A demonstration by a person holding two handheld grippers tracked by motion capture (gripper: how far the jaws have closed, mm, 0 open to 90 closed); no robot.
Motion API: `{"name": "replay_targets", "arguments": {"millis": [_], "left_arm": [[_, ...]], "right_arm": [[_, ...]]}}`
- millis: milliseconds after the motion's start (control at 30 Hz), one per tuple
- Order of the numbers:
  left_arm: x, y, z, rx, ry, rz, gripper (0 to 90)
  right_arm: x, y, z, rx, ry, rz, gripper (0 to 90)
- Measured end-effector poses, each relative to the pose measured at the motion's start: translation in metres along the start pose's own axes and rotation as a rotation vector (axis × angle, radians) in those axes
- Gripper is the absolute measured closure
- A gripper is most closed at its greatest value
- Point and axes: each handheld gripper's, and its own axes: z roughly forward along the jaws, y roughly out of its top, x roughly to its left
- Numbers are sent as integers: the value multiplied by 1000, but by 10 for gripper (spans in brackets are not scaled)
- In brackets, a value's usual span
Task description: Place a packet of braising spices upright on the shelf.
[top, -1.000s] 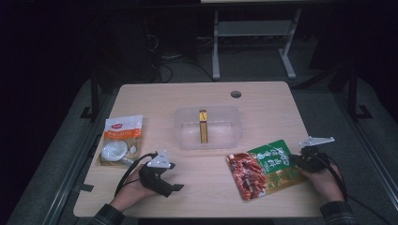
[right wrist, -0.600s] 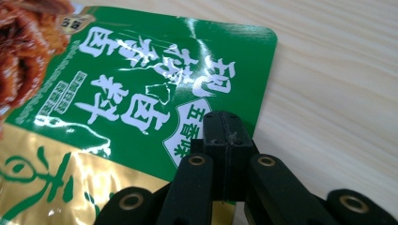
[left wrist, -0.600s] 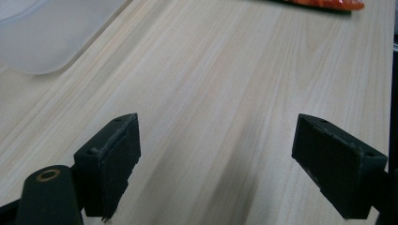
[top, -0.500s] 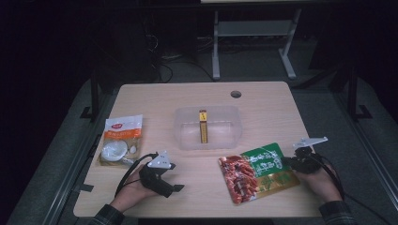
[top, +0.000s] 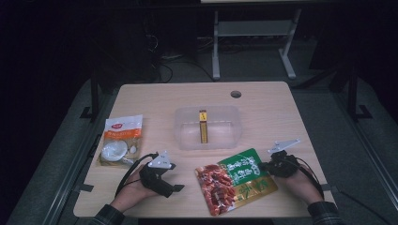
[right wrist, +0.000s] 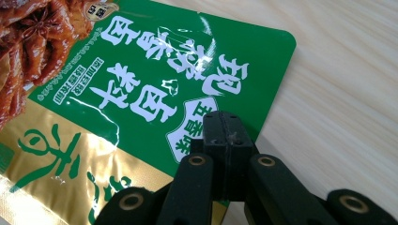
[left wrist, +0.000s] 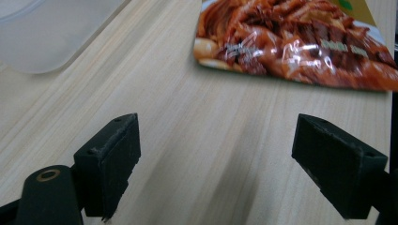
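While the right gripper [top: 271, 165] sits at the near right of the wooden table [top: 155, 101], its jaws are pressed flat together, clenched on the right edge of a green, gold and red snack pouch [top: 234, 185]; the right gripper view shows the closed jaw tips [right wrist: 226, 125] lying over the pouch's green printed face. That pouch lies flat near the front edge, just near of a clear plastic tub [top: 208, 127] at the table's middle, which holds a slim yellow box [top: 202, 125]. At the near left, the left gripper [top: 174, 180] rests on the table with its jaws spread wide and nothing between them, the pouch's red end ahead of it. A white and orange packet [top: 120, 140] lies at the far left.
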Motion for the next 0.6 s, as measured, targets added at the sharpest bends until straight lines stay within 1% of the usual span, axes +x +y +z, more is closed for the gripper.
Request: {"name": "replay_targets", "arguments": {"millis": [67,133,167,200,233,333,367,433,467,500,533,567,600], "left_arm": [[-1,0,1,-1,2,-1,152],[0,1,1,7,0,11,152],[-2,1,2,-1,-2,2,152],[-2,2,3,2,-2,3,152],[-2,2,3,2,-2,3,152],[-5,6,7,-5,-10,-10,151],[-5,6,7,-5,-10,-10,151],[-7,8,9,-7,-14,-10,150],[-7,9,10,2,-13,-4,149],[-8,10,11,-3,-16,-18,149],[-8,11,12,-4,-19,-19,148],[-10,12,14,-17,-16,-32,148],[-10,13,15,-14,-13,-28,148]], "right_arm": [[8,4,4,2,12,-21,899],[16,8,9,6,28,-42,899],[18,9,10,8,27,-50,899],[24,12,13,10,34,-66,899],[24,12,13,10,34,-66,899],[37,18,20,11,45,-100,899],[37,18,20,11,45,-100,899],[43,21,24,9,53,-125,899],[46,23,25,10,61,-125,899],[48,24,26,14,61,-127,899],[53,26,29,15,64,-142,899],[54,27,30,14,65,-146,898],[54,27,30,14,65,-146,898]]}}
